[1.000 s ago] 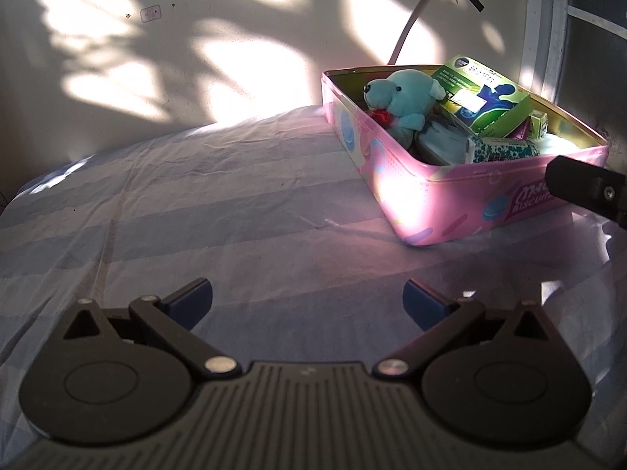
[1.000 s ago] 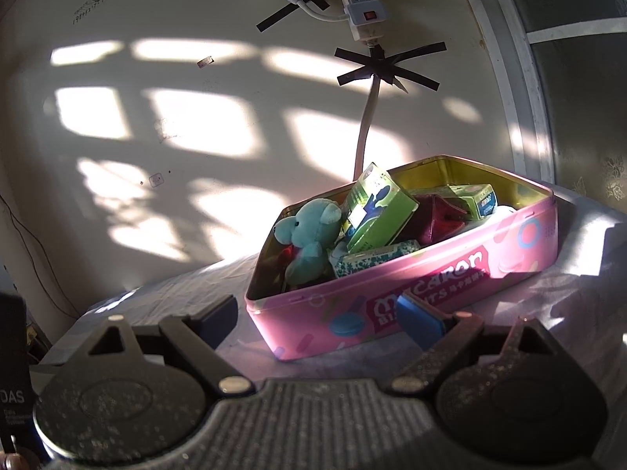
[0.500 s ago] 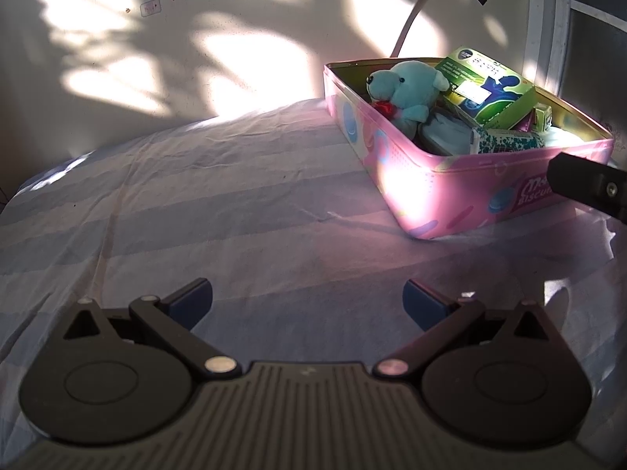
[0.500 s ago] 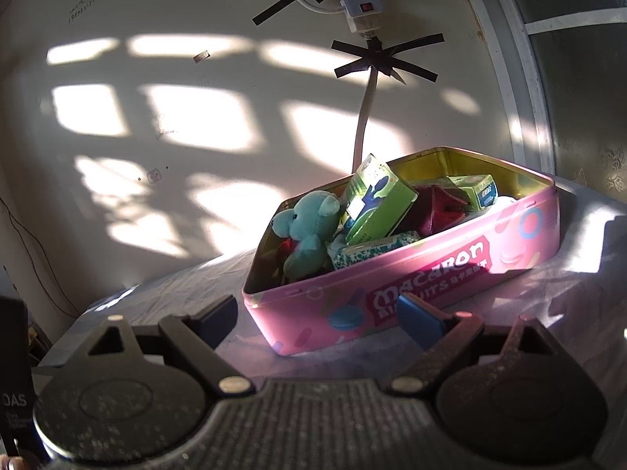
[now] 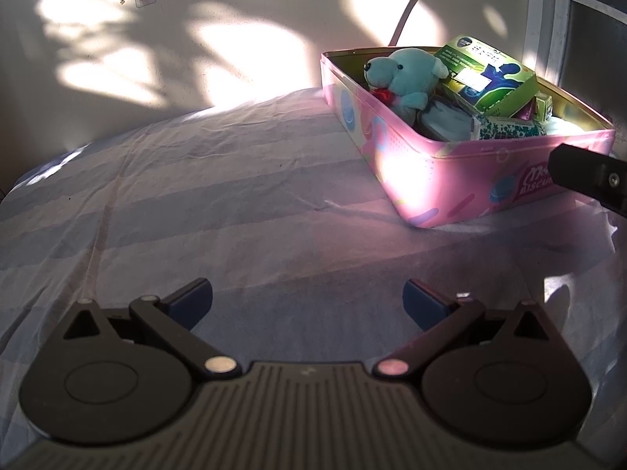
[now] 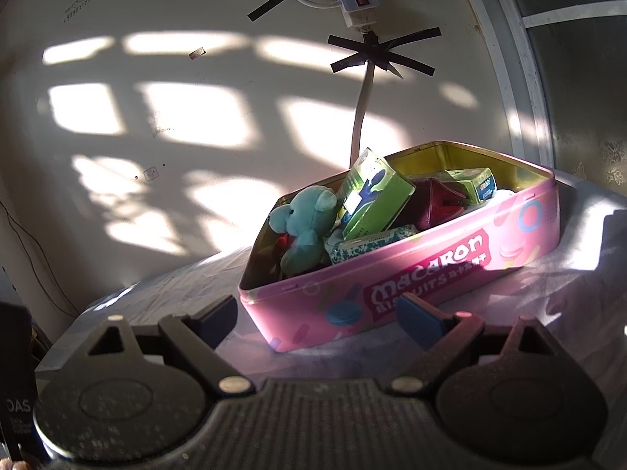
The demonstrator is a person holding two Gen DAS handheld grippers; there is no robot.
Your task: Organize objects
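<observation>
My right gripper (image 6: 317,315) is spread wide and empty, the pink tin (image 6: 392,274) of toys just ahead of its fingertips. My left gripper (image 5: 307,301), likewise released, has the tin ahead to its right. Both hover over a striped sheet (image 5: 196,196) beside a sunlit wall (image 6: 156,117).

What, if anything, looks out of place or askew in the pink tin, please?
The large green box sits tilted, propped on the other items and sticking up above the rim of the pink tin. The teal plush bear leans against it. Nothing looks spilled or damaged.
</observation>
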